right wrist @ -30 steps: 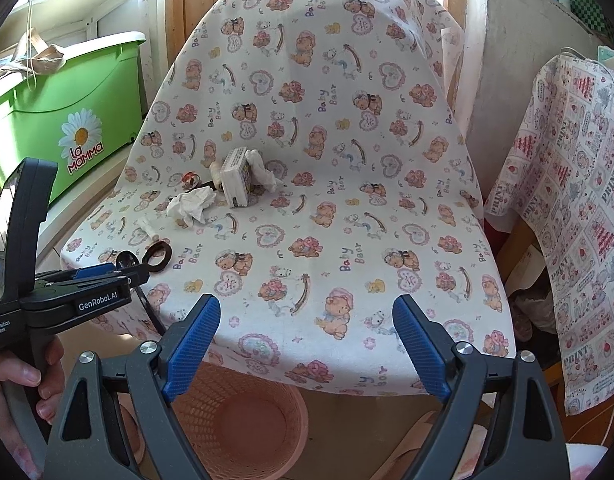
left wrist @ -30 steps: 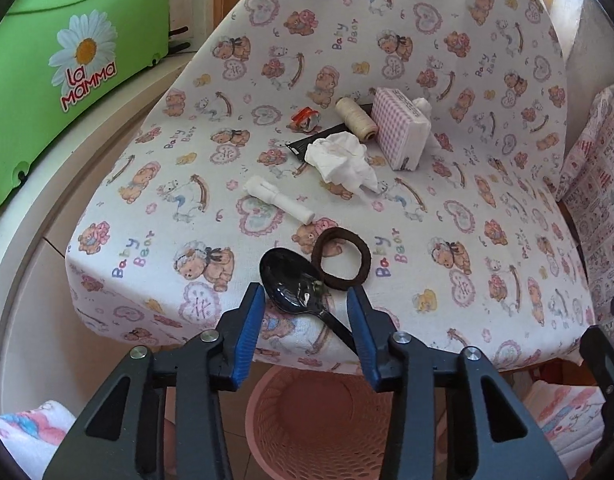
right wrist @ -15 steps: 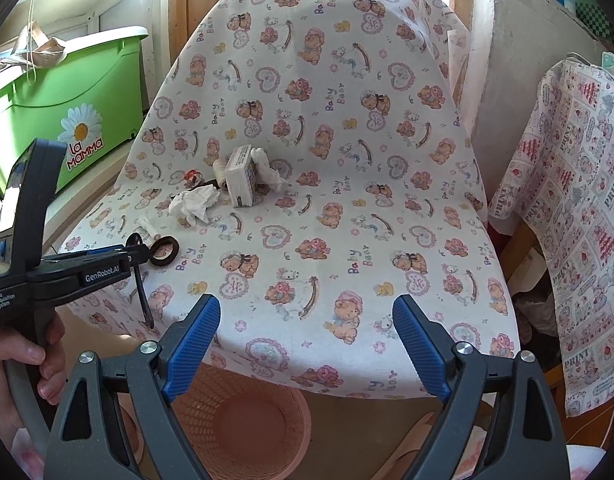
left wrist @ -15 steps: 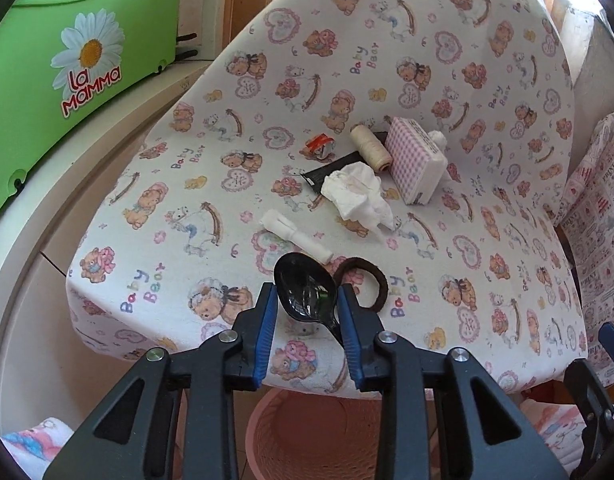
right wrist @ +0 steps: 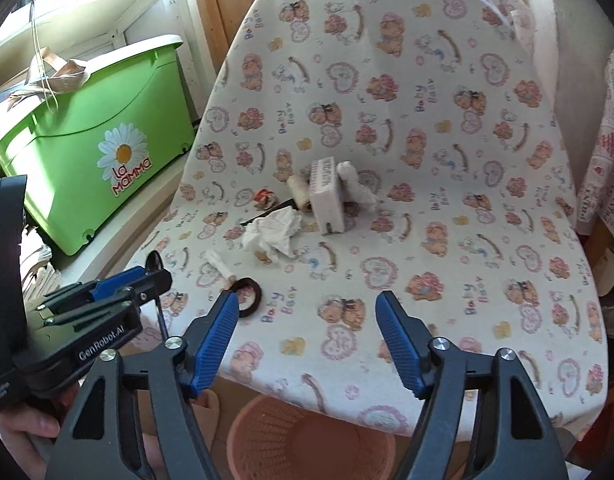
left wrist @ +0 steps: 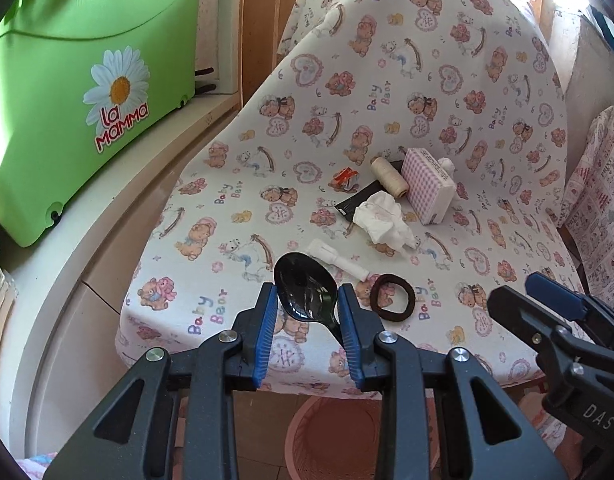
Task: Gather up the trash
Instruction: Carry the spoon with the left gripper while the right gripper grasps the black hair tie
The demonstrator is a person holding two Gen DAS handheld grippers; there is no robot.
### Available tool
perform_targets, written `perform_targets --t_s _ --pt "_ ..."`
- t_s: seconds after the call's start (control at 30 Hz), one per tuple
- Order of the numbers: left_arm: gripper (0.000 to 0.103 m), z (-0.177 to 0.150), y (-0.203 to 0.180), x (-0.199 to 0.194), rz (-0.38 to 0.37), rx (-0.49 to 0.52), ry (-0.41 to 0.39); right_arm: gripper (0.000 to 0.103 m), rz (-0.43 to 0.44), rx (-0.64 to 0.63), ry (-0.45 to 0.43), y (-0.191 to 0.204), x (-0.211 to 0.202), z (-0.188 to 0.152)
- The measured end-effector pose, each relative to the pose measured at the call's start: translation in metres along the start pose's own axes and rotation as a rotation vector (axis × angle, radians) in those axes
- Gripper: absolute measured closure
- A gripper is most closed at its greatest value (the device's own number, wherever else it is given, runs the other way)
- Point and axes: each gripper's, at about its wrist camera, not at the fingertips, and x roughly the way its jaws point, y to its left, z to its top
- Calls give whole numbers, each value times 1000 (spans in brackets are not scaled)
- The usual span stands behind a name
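Black plastic spoon [left wrist: 307, 294], clamped, lifted.

both wrist views face the chair [left wrist: 387, 80] (front edge close)

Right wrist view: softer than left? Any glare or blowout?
Right wrist view: yes, softer; the chair cover print is smeared. Left wrist view: crisp, with highlights on the black spoon gripped in the left gripper, and blown-out light at top right. Both views: fisheye bends the edges.

Basket [right wrist: 311, 436] under chair [right wrist: 447, 264] — front edge.
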Motion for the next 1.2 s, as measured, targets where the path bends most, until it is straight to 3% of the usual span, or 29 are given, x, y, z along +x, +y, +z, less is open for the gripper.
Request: perform_targets --t_s 0.13,0.43,0.53,0.6,0.73,0.87,1.03,1.13,1.2 --pt "73 -4 10 -3 -6 -2 -26 50 65 2 64 16 29 4" --pt "73 -3 13 -7 39 6 -49 70 -15 -58 180 37 80 5" --pt "73 -4 13 -8 26 -2 -47 82 -48 -104 183 41 85 3" --pt "73 -5 11 -9 26 6 -50 98 -81 -129 178 42 85 3" --pt "73 -6 8 -13 20 14 -53 98 0 19 180 20 78 1" --pt "73 -6 4 -26 -12 18 -75 98 72 97 116 2 50 2" --pt "73 -10 -8 -40 -67 40 -90 98 106 71 53 -4 7 3" --pt "73 -18 -18 -43 -112 72 -71 98 119 65 51 -10 -16 -7" --pt "73 -24 -24 -42 -98 101 -63 98 122 63 67 -14 -30 -16"
